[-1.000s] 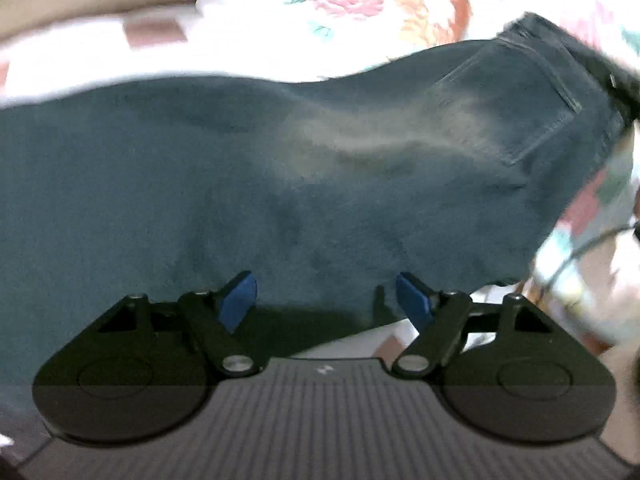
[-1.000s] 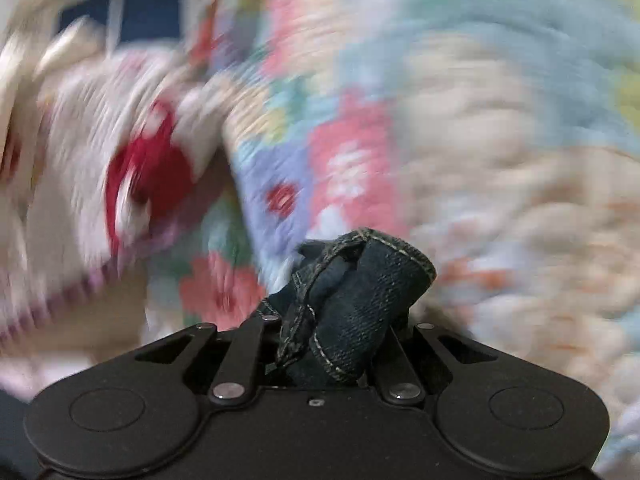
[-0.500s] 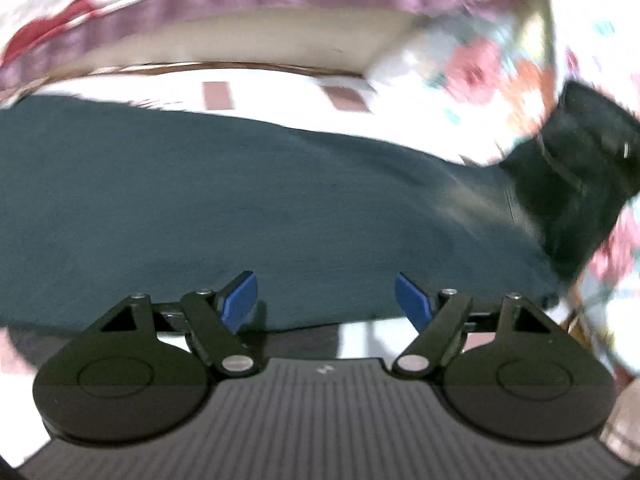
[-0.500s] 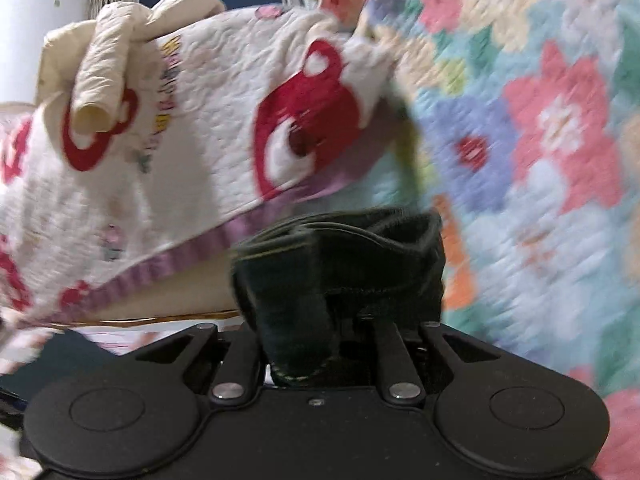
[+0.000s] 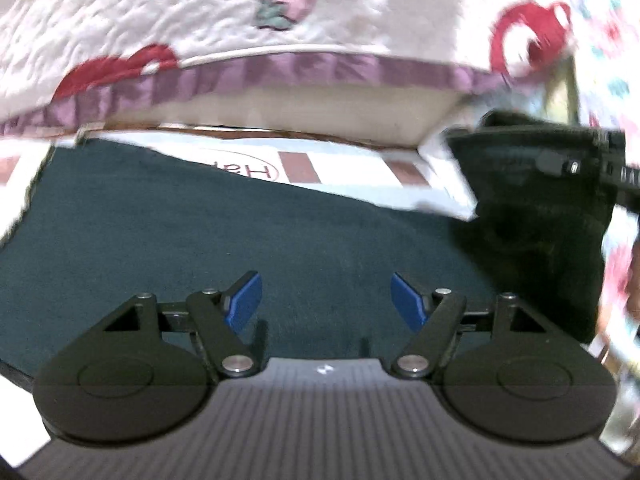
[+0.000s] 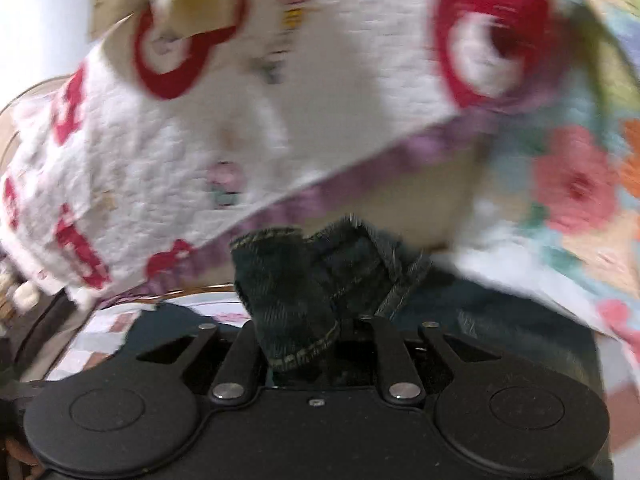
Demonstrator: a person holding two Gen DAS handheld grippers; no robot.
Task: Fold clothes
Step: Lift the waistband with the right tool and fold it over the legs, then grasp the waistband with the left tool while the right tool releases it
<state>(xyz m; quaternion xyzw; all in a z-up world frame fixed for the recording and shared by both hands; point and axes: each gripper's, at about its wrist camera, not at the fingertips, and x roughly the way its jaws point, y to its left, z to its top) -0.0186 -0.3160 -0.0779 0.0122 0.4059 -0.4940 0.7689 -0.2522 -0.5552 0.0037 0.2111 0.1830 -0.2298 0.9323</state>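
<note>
A pair of dark blue jeans point(image 5: 208, 232) lies spread flat across the bed below my left gripper point(image 5: 326, 300). That gripper hangs open just above the denim, its blue pads wide apart with nothing between them. At the right of the left wrist view the waist end of the jeans point(image 5: 536, 216) is lifted up. My right gripper point(image 6: 316, 320) is shut on a bunched fold of the jeans point(image 6: 296, 292), and the stitched hem sticks up between its fingers. The fingertips are hidden by the cloth.
A white quilted blanket with red prints and a purple border point(image 6: 248, 120) hangs close ahead, also seen as the quilt point(image 5: 248, 12) above the jeans. A floral bedspread point(image 6: 580, 184) lies at the right. A white patterned sheet point(image 5: 320, 168) shows under the jeans.
Both views have swung toward the quilted blanket. The right gripper has carried the held denim over toward the spread leg. The left gripper stayed open above the jeans.
</note>
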